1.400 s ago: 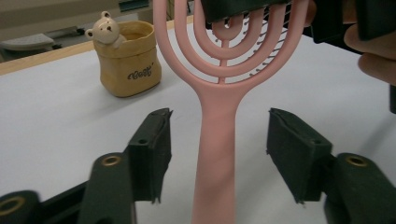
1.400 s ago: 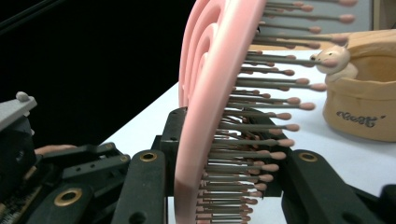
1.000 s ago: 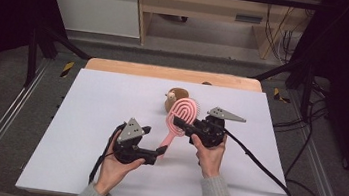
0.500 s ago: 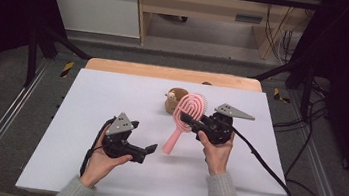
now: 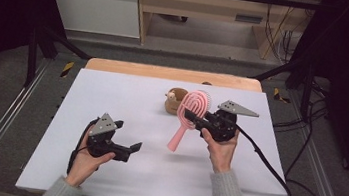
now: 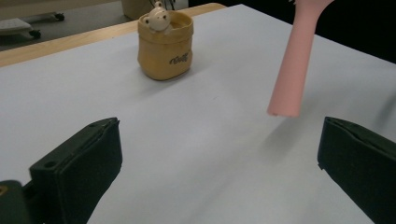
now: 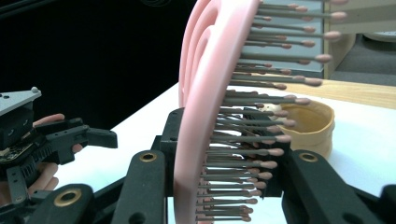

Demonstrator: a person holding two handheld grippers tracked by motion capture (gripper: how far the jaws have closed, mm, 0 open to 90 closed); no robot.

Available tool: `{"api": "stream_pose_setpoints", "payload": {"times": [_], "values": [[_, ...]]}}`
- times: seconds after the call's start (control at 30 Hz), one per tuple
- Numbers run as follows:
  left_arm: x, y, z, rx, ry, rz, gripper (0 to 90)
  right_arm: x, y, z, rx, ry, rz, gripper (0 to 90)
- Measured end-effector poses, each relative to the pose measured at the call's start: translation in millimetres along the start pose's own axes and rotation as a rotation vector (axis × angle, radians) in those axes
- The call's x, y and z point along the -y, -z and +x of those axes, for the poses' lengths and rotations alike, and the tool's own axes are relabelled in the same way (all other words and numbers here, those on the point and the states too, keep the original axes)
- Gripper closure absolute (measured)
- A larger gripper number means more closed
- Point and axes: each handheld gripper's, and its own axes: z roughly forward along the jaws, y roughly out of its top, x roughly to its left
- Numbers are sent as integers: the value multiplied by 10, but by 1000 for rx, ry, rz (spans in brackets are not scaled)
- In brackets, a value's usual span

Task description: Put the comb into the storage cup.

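Right gripper (image 5: 194,115) clamping hairbrush (image 5: 187,117), pot (image 5: 174,101) half-hidden

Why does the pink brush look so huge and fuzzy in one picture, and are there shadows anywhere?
In the right gripper view the hairbrush sits right at the lens, so it looms and its bristles blur. In the high view soft shadows lie on the table below the brush and hands. The left gripper view is sharp on the pot.

hairbrush (image 6: 293,60) head cut off, pot (image 7: 310,126) half hidden

Right gripper (image 7: 219,186) clamps pink hairbrush (image 7: 205,93) beside tan pot (image 7: 313,123)
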Motion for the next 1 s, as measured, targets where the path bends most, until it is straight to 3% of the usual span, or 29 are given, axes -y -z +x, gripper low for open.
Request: {"api": "stream_pose_setpoints", "payload": {"times": [0.2, 0.57, 1.0], "values": [[126, 122, 154, -28, 17, -18, 0, -83, 50, 1, 12, 13, -6, 632], [386, 269, 361, -76, 39, -9, 0, -154, 76, -14, 34, 28, -2, 632], [523, 366, 482, -94, 53, -25, 0, -239, 61, -19, 51, 42, -6, 630]]}}
